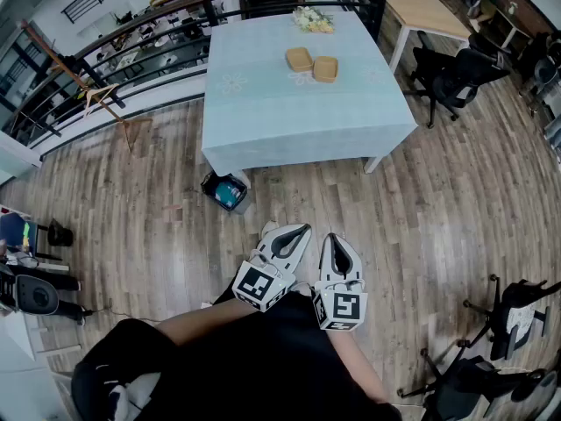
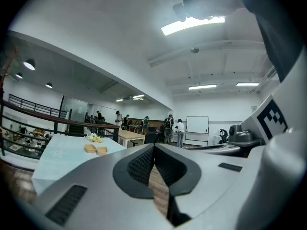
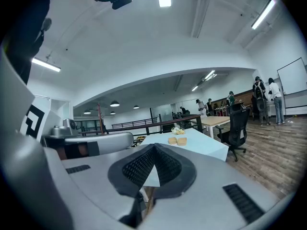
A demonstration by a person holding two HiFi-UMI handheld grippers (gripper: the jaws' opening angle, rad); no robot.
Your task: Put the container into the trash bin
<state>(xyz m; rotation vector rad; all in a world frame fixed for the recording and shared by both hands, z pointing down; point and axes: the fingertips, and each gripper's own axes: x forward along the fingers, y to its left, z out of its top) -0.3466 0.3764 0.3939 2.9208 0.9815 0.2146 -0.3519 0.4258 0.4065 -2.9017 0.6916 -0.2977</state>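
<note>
Nearest, the left gripper point(image 1: 301, 229) and right gripper point(image 1: 334, 238) hang with jaws together, empty. Beyond, the trash bin point(image 1: 230, 191) sits by the table point(image 1: 263, 121), whose far half bears two containers point(image 1: 299, 59).

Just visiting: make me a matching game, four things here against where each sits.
1 two tan square containers
2 small dark trash bin
3 pale yellow flower bunch
4 black office chair

A floor, at the near corner of the light blue table
B table's far edge
C near the table top's middle
D floor, right of the table

Pairs: 1-C, 2-A, 3-B, 4-D
</note>
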